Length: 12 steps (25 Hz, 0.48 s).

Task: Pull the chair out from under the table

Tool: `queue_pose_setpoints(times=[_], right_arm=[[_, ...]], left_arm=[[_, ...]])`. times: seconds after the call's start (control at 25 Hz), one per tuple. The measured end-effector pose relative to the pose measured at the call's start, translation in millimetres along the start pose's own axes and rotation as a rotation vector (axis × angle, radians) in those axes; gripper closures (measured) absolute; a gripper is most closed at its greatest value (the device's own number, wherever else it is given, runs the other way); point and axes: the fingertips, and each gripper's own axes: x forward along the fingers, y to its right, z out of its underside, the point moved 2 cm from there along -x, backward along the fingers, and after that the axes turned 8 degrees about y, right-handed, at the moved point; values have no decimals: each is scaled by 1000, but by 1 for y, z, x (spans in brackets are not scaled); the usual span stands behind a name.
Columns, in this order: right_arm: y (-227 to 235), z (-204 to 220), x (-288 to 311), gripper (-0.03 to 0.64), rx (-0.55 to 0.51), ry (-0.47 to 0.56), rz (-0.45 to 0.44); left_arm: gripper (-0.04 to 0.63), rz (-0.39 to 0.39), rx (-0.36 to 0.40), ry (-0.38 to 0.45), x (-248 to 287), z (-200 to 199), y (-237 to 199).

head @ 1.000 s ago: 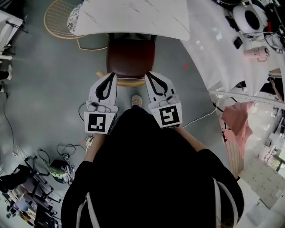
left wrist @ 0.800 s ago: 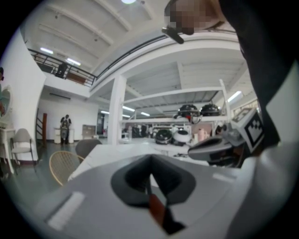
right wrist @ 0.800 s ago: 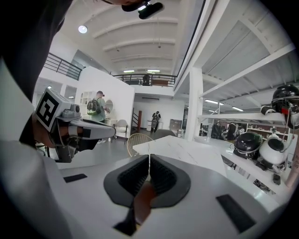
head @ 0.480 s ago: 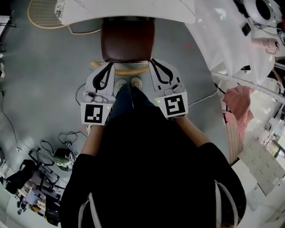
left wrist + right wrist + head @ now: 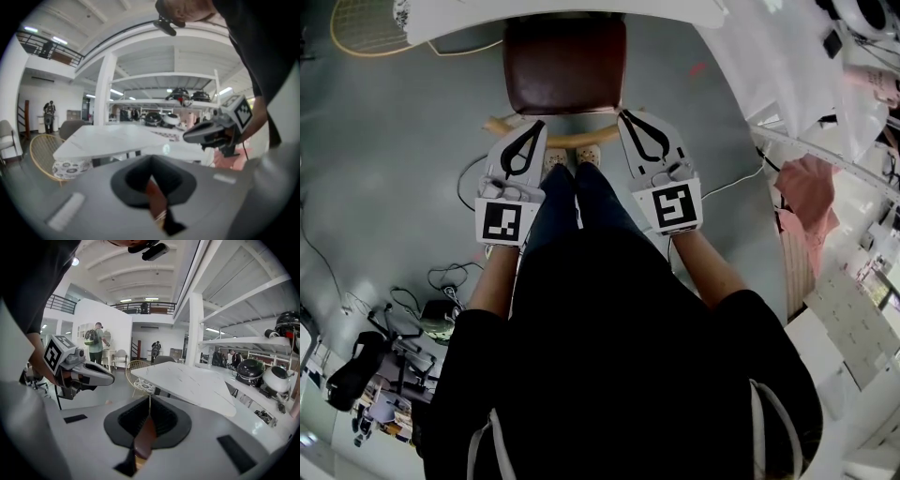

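The chair [image 5: 565, 66] has a dark red-brown seat and a curved wooden backrest [image 5: 564, 140]. Its front is tucked under the white marble table [image 5: 581, 7]. My left gripper [image 5: 533, 128] is shut with nothing in it, its tip over the backrest's left end. My right gripper [image 5: 625, 118] is shut and empty over the backrest's right end. Whether either touches the wood I cannot tell. In the left gripper view the shut left gripper [image 5: 151, 161] shows brown chair [image 5: 155, 200] through its slot. In the right gripper view the right gripper [image 5: 149, 400] shows the same chair [image 5: 145, 437].
A yellow wire chair [image 5: 367, 25] stands left of the table. Cables [image 5: 441, 279] trail on the grey floor at the left. A white-draped bench [image 5: 787, 84] and pink cloth [image 5: 811, 202] lie to the right. The person's shoes [image 5: 572, 157] stand just behind the backrest.
Both grippers have sunk and moved forward from behind the chair to the two ends of its backrest. They stayed shut. The chair has not visibly moved.
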Motion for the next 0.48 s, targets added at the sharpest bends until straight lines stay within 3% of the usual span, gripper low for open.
queue_pose_setpoints(times=[0.28,0.48], right_arm=[[-8,38,8,593,1,-63,-57],[-21,78,12,592,-3,-173,-106]], left_arm=[[583,83,74,-130,2,50,3],[522,141,125,-216,-3,80,7]])
